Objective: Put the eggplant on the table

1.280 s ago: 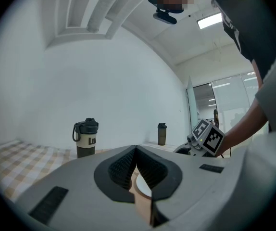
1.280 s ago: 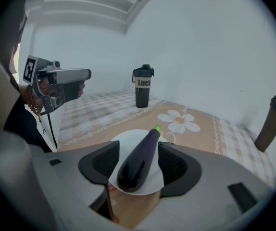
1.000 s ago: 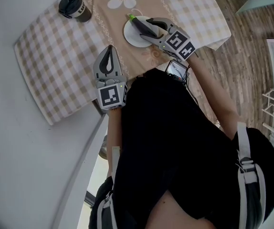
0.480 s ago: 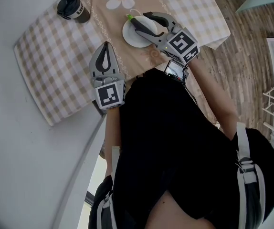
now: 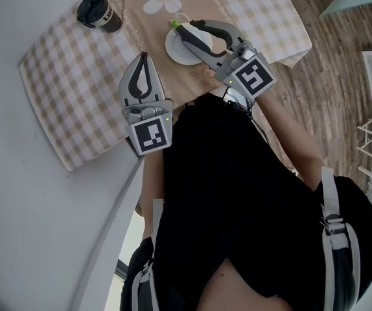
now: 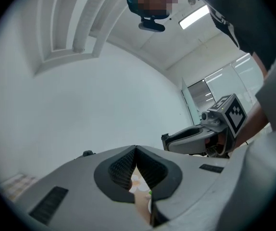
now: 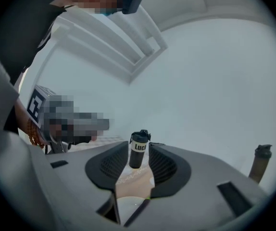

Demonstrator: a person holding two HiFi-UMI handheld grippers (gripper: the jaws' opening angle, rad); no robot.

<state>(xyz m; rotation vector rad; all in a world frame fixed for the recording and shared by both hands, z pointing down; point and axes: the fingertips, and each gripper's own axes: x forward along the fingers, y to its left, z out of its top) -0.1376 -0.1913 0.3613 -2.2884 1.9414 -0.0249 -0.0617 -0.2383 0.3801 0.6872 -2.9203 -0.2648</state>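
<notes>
Lifted since earlier: right hand-held gripper (image 7: 139,148), jaws just part-closed on nothing; left hand-held gripper (image 6: 135,150), clenched empty. Dark green-stalked eggplant (image 5: 183,29) left on round white plate (image 5: 176,48); placement judged done.

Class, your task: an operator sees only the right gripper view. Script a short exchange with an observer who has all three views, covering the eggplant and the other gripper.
Operator: Where is the eggplant? I only see a green speck.
Observer: It lies on the plate, with its stem end at the rim on the cup's side.
Operator: I can't make out the left gripper here. Is it open?
Observer: No, it is shut, tips together, with nothing between them.
</notes>
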